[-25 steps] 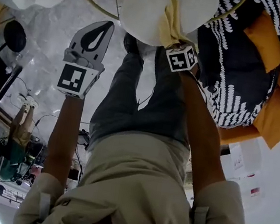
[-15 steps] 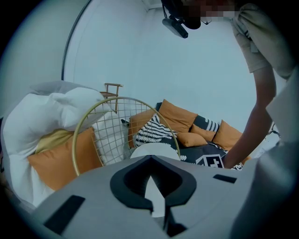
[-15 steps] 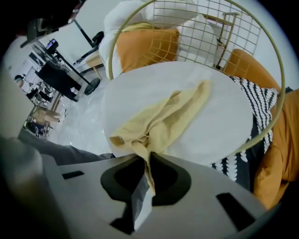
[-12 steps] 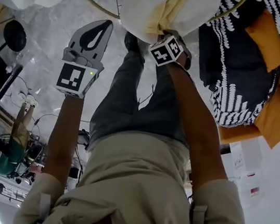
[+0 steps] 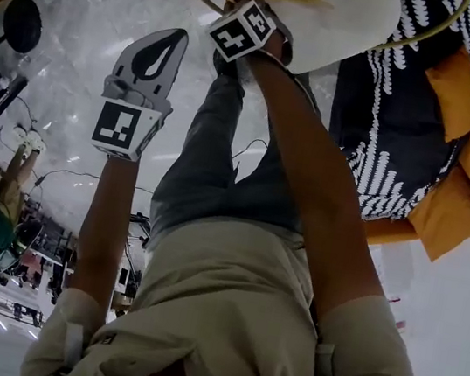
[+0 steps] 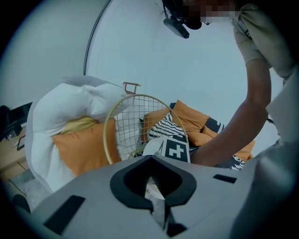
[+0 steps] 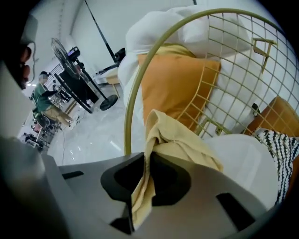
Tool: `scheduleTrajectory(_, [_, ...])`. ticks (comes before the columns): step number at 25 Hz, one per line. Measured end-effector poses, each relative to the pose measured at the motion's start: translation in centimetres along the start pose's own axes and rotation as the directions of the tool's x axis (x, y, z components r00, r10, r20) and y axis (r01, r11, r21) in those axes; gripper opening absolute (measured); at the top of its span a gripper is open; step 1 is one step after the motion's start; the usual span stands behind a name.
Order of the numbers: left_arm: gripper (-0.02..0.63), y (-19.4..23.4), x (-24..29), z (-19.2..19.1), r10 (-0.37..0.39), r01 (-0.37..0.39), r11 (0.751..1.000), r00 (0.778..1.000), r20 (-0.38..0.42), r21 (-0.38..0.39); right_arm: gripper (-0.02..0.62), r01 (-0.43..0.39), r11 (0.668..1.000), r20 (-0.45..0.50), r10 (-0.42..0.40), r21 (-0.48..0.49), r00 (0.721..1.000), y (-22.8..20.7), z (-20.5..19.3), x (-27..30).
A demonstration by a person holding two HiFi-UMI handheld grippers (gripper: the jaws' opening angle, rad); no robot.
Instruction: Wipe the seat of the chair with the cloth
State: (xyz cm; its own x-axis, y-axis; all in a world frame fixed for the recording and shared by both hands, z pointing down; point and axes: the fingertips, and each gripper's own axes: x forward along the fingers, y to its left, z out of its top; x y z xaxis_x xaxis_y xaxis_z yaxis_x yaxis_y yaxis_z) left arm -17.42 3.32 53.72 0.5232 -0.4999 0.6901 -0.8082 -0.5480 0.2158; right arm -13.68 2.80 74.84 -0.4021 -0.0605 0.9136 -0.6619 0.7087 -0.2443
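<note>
Right gripper (image 7: 147,163) is pinching the yellow cloth (image 7: 180,140) - its jaws are pressing together on a fold. The rest of the cloth is bunching up past the tips and draping down onto the white seat (image 7: 243,158) of the chair (image 7: 135,79). The cloth is touching the seat near its edge, just inside the gold wire rim. In the head view the person's right arm (image 5: 307,176) is stretching out to the seat, with the marker cube sitting right behind the cloth.

Left gripper (image 6: 150,158) is hanging in the air beside the chair, apart from the seat and the cloth. Its jaws are pressing together with nothing between them. A pale shape is showing through their opening - probably the seat edge, but the view is poor there.

An orange pillow (image 7: 173,88) is lying beyond the wire back against a big white cushion (image 7: 159,28). A black-and-white striped pillow (image 7: 280,144) is sitting at the far side of the seat, with more orange pillows near it in the left gripper view. A fan (image 7: 63,51) is standing on the glossy floor (image 7: 88,135), well apart from the chair.
</note>
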Motion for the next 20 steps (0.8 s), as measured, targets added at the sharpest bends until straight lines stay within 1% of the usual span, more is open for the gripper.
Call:
scheduleTrajectory(3, [0.015, 0.2, -0.4, -0.2, 0.002, -0.002, 1.0, 1.0, -0.002, -0.004, 0.051, 0.002, 1.0, -0.01, -0.002, 0.002, 1.0, 0.2, -0.6, -0.1])
scheduleTrajectory(6, [0.015, 0.1, -0.2, 0.0, -0.004, 0.004, 1.0, 1.0, 0.002, 0.0, 0.051, 0.006, 1.0, -0.017, -0.006, 0.026, 1.0, 0.3, -1.8, -0.4])
scheduleTrajectory(10, [0.015, -0.8, 0.6, 0.4, -0.028, 0.028, 0.999, 1.0, -0.005, 0.016, 0.051, 0.007, 0.997, -0.04, -0.004, 0.077, 0.999, 0.6, -5.0, -1.1])
scheduleTrajectory(13, [0.015, -1.7, 1.5, 1.2, -0.053, 0.053, 0.998, 0.999, -0.006, 0.035, 0.051, 0.012, 0.993, -0.085, -0.002, 0.116, 0.996, 0.5, -9.1, -1.7])
scheduleTrajectory(16, [0.015, -3.2, 1.9, 2.6, -0.075, 0.075, 0.995, 0.997, 0.0, 0.062, 0.051, 0.031, 0.989, -0.156, -0.008, 0.145, 0.988, -0.1, -14.5, -3.0])
scheduleTrajectory(20, [0.015, -4.8, 1.5, 5.0, -0.092, 0.09, 0.99, 0.996, 0.008, 0.111, 0.051, 0.092, 0.98, -0.276, -0.04, 0.177, 0.96, -2.4, -21.9, -5.5])
